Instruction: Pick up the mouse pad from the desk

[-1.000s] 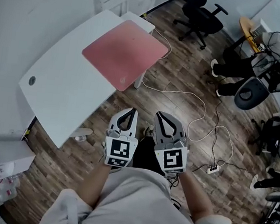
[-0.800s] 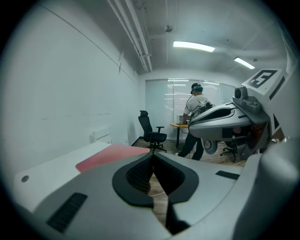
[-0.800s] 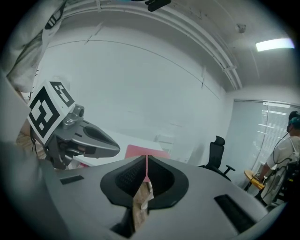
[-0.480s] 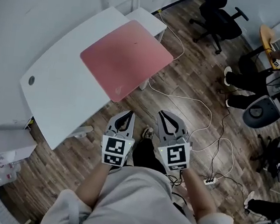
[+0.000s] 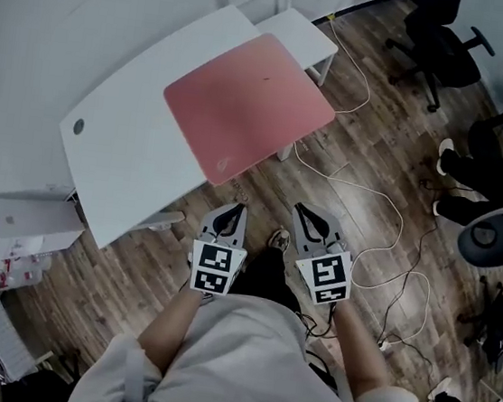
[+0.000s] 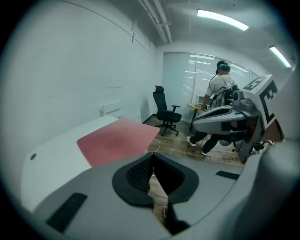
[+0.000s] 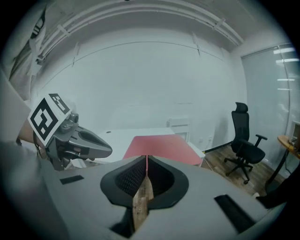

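Note:
A pink mouse pad (image 5: 250, 104) lies flat on the right half of a white desk (image 5: 130, 153), its near corner at the desk's front edge. It also shows in the left gripper view as the mouse pad (image 6: 117, 140) and in the right gripper view as the mouse pad (image 7: 161, 145). My left gripper (image 5: 232, 210) and right gripper (image 5: 306, 213) hang side by side over the wooden floor, short of the desk, both shut with nothing in them. Their tips point toward the desk. Neither touches the pad.
A black office chair (image 5: 445, 33) stands at the far right. White cables (image 5: 384, 230) trail across the floor to a power strip. A seated person (image 5: 483, 169) is at the right edge. White boxes (image 5: 11, 230) sit on the floor at the left.
Both grippers have come down and forward toward the desk. The desk and pad have shifted right and closer in the head view. Both stay shut.

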A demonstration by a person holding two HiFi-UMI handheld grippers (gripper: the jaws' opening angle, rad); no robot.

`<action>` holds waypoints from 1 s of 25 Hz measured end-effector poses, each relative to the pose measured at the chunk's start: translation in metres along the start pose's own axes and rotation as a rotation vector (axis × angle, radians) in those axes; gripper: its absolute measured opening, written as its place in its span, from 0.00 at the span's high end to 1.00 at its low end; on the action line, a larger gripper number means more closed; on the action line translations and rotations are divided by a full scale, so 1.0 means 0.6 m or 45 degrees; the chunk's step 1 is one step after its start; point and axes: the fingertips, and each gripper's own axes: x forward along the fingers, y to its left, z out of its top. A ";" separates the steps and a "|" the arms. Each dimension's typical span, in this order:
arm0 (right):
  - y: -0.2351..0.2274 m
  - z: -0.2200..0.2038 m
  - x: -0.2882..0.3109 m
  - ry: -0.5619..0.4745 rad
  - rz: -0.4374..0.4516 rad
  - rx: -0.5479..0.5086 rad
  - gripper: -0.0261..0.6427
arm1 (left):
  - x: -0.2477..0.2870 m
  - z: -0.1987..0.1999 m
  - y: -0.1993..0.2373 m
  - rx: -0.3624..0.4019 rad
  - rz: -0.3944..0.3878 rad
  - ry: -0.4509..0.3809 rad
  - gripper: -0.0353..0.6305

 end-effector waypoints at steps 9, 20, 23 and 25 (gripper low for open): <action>0.024 -0.041 0.035 0.097 0.090 0.039 0.90 | -0.018 -0.049 0.054 -0.043 0.063 0.051 0.93; 0.057 -0.040 0.082 0.215 0.257 0.117 0.90 | -0.018 -0.129 0.095 -0.231 0.178 0.054 0.93; 0.021 -0.051 0.108 0.269 0.319 0.118 0.90 | 0.000 -0.129 0.109 -0.389 0.170 0.012 0.93; -0.022 -0.054 0.129 0.296 0.322 0.000 0.90 | 0.021 -0.135 0.122 -0.443 0.231 0.038 0.93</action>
